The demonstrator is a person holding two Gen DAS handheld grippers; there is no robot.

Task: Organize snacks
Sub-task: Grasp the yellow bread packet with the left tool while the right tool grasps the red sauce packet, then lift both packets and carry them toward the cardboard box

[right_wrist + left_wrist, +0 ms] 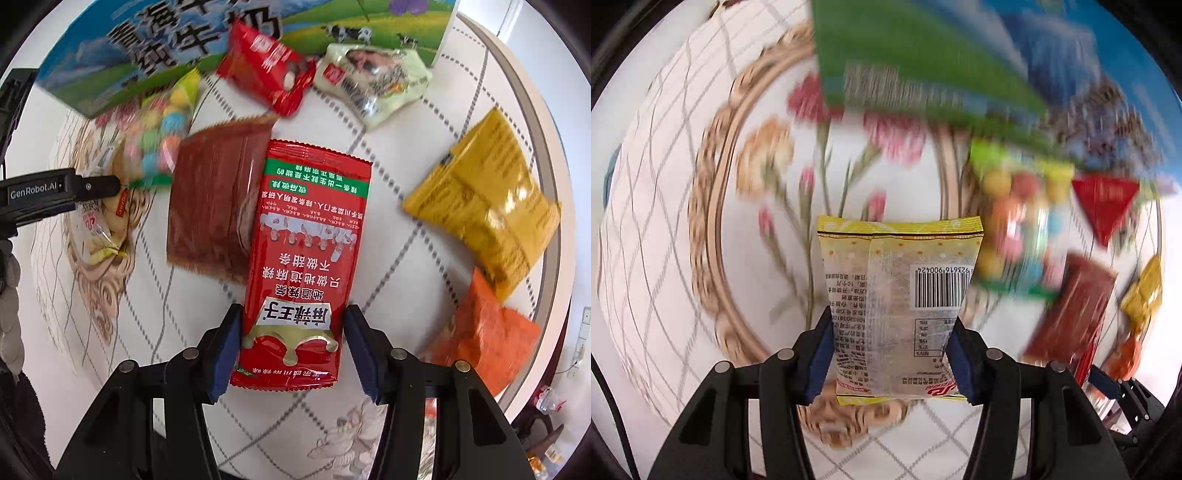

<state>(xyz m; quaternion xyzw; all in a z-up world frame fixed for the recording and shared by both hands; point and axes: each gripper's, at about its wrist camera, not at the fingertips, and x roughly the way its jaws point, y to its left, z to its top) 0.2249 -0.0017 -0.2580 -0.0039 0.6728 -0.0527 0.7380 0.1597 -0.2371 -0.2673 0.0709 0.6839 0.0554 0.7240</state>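
Observation:
My left gripper [890, 350] is shut on a pale yellow cracker packet [897, 291], barcode side up, above the flowered table. The same packet [98, 230] and the left gripper's arm [59, 192] show at the left of the right wrist view. My right gripper [291, 347] is shut on the lower end of a long red spicy-strip packet [306, 254], held over the table. A blue-green milk carton box [155, 48] lies at the far side; it also shows blurred in the left wrist view [960, 66].
On the round table [388, 236] lie a brown packet [214, 195], a bag of coloured candy balls [159, 140], a small red packet [266, 81], a pale green packet [373, 81], a yellow bag [484, 206] and an orange bag [484, 332]. The table's edge [554, 221] curves on the right.

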